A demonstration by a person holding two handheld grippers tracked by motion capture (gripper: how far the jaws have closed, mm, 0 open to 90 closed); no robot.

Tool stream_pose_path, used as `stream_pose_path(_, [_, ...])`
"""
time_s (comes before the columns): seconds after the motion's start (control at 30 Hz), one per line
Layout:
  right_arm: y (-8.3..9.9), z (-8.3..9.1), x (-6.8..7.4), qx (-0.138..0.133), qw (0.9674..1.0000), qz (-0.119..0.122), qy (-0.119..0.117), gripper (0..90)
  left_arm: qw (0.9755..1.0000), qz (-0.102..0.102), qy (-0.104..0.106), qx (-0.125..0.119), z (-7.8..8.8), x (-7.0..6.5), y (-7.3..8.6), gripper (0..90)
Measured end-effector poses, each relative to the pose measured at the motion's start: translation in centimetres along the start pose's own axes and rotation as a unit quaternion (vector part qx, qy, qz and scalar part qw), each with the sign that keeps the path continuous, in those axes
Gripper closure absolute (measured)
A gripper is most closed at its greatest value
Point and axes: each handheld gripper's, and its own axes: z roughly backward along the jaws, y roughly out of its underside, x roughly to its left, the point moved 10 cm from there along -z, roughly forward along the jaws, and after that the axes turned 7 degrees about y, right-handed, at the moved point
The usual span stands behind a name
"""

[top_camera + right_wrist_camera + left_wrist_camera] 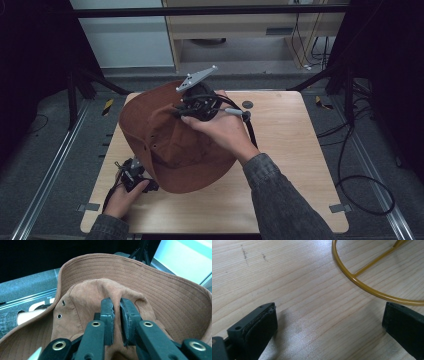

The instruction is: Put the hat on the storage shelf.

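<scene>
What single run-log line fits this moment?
right gripper: pinching brown fabric bucket hat crown | left gripper: open, over wooden table | yellow wire ring stand: beside left gripper

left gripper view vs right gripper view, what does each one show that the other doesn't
Left gripper view: the wooden table up close, a yellow wire ring lying on it, and the left tongs open with nothing between them.

Right gripper view: the brown hat, its brim curling up, two eyelets on the crown, and the right tongs nearly shut, with a fold of the crown in the narrow gap.

Both: a pair of black jaws rising from the bottom edge.
</scene>
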Motion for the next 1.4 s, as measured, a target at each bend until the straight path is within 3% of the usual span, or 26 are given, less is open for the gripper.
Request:
stream_pose_path(0.17, [0.0,0.1,-0.1,0.000,1.0000,-0.003,0.000,77.6,1.0000,0.000,0.000,0.000,0.0,0.0,0.0,0.0])
stream_pose_path(0.5, [-0.1,0.3,-0.1,-0.005,0.9999,-0.009,0.002,62.5,1.0000,0.000,0.000,0.000,0.0,0.0,0.0,0.0])
stream_pose_path(0.83, [-0.2,1.4,-0.3,-0.015,0.9998,-0.011,0.009,42.3,1.0000,0.000,0.000,0.000,0.0,0.0,0.0,0.0])
stream_pose_path(1.07, [0.3,3.0,-1.4,-0.018,0.9989,-0.018,0.038,24.0,1.0000,0.000,0.000,0.000,0.0,0.0,0.0,0.0])
stream_pose_path(1.2, [1.2,4.3,-2.8,-0.016,0.9979,-0.036,0.052,13.5,1.0000,0.000,0.000,0.000,0.0,0.0,0.0,0.0])
stream_pose_path(1.4, [2.8,6.2,-5.0,-0.026,0.9952,-0.056,0.076,8.0,1.0000,0.002,-0.002,0.000,0.0,0.0,0.0,0.0])
